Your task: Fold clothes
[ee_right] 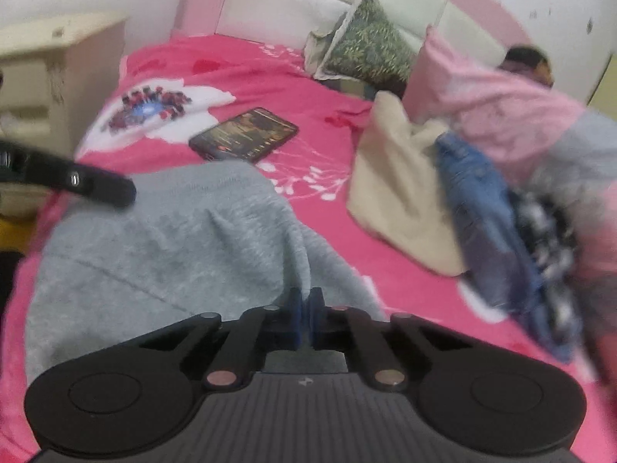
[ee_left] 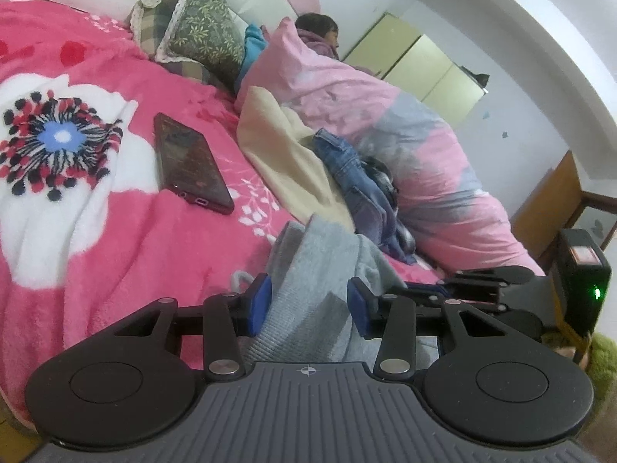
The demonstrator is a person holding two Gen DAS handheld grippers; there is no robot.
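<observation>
Lying across the pink floral blanket (ee_right: 239,65) of the bed, the grey garment (ee_right: 162,239) spreads out ahead of and to the left of the right gripper (ee_right: 307,318), whose blue pads are pressed together on a raised fold at the cloth's near edge. Seen from the other side, the left gripper (ee_left: 308,305) stands partly spread, a bunched ridge of the same grey garment (ee_left: 320,270) running up between its blue pads (ee_left: 259,303); whether those pads press on the cloth cannot be told. Just beyond the garment, further ahead of both grippers, a dark phone (ee_left: 191,164) lies flat on the blanket. To the right of the grippers sit a cream cloth (ee_right: 393,193) and a heap of blue denim (ee_right: 486,223), leaning against a pink quilt (ee_left: 385,123) with a person beneath it. Patterned pillows (ee_left: 200,27) rest far ahead by the headboard.
</observation>
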